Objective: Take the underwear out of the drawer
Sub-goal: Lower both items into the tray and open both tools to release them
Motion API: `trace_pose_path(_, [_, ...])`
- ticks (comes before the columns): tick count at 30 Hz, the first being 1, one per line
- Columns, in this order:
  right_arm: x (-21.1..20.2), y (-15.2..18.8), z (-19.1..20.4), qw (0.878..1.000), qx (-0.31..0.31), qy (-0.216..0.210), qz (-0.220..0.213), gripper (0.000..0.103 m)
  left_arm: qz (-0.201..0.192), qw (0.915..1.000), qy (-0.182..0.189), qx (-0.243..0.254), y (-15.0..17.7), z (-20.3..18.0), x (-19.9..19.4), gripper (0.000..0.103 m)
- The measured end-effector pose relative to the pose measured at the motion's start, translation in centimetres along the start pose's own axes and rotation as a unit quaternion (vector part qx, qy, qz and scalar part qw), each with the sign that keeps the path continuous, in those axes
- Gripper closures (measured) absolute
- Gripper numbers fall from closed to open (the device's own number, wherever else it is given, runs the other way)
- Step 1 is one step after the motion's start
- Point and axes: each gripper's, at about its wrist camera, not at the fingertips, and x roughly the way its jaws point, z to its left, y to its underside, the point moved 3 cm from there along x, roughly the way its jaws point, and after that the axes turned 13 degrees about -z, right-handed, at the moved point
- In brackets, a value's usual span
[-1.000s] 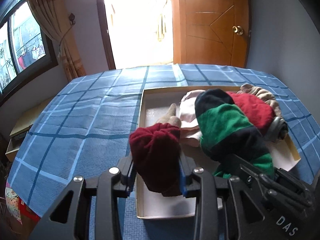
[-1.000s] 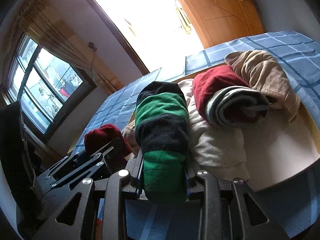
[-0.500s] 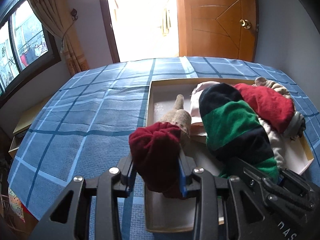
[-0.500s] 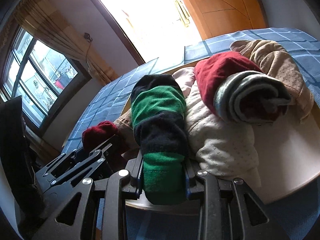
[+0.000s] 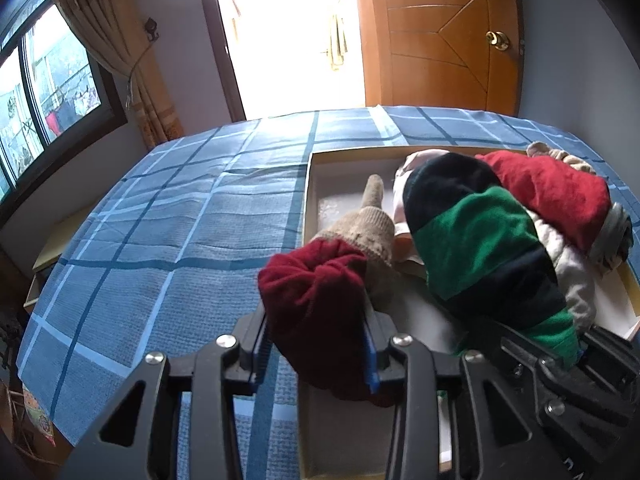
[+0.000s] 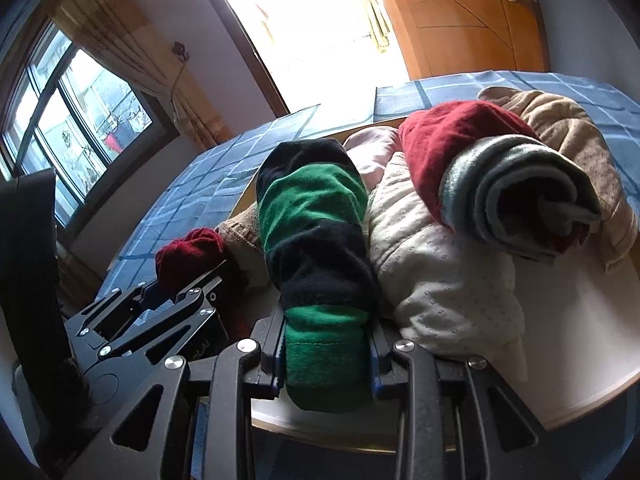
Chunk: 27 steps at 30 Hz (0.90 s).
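Clearly, the left gripper (image 5: 316,344) has its jaws closed on a dark red rolled garment (image 5: 316,304), and the right gripper (image 6: 326,354) has its jaws closed on a black and green striped roll (image 6: 316,232). Both bundles are held just above the near part of the drawer (image 5: 348,154), a shallow light box that lies on the bed (image 5: 180,220) with its blue checked cover. In the left wrist view, only a few white letters show at the lower right on the other gripper's body, cut by the frame edge, so I cannot read a full word; in the right wrist view some small pale letters on the left gripper's body are too tilted to read. Inside the drawer remain a beige knitted piece (image 5: 368,228), a cream dotted garment (image 6: 444,276), a red garment with grey striped band (image 6: 492,184) and a tan garment (image 6: 568,136) at the far side. Compared with half a second ago, the drawer sits a little further to the right in the left wrist view and the door (image 5: 440,36) knob is lower, while both rolls stay clamped as before.
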Motion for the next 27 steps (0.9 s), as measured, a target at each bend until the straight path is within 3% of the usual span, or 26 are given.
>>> trace_pose_path(6, [0.0,0.4,0.4,1.0,-0.03,0.002,-0.004,0.07,-0.012,0.9999,-0.004,-0.002,0.4,0.1,0.0,0.064])
trace_pose_path(8, [0.0,0.3,0.6,0.999,-0.032,-0.004,-0.003,0.069,-0.013,0.9996,-0.023,-0.008,0.5,0.4,-0.1,0.043])
trace_pose_path(9, [0.0,0.4,0.5,0.999,-0.032,-0.01,-0.002,0.069,-0.009,0.9993,-0.033,-0.014,0.6,0.7,-0.1,0.018])
trace_pose_path(10, [-0.2,0.4,0.4,0.999,-0.029,-0.017,-0.002,0.068,0.002,0.9986,-0.046,-0.025,0.7,1.2,0.2,0.006])
trace_pose_path(11, [-0.3,0.4,0.2,0.999,-0.025,-0.024,-0.002,0.066,0.011,0.998,-0.051,-0.035,1.0,1.6,0.4,0.003])
trace_pose_path(17, [-1.1,0.8,0.9,0.999,-0.045,-0.018,-0.008,0.057,0.035,0.996,-0.03,-0.076,2.2,2.5,0.9,0.001])
trace_pose_path(27, [-2.7,1.1,0.6,0.998,-0.04,-0.022,-0.042,0.056,0.023,0.998,-0.034,-0.047,2.4,1.8,0.1,0.001])
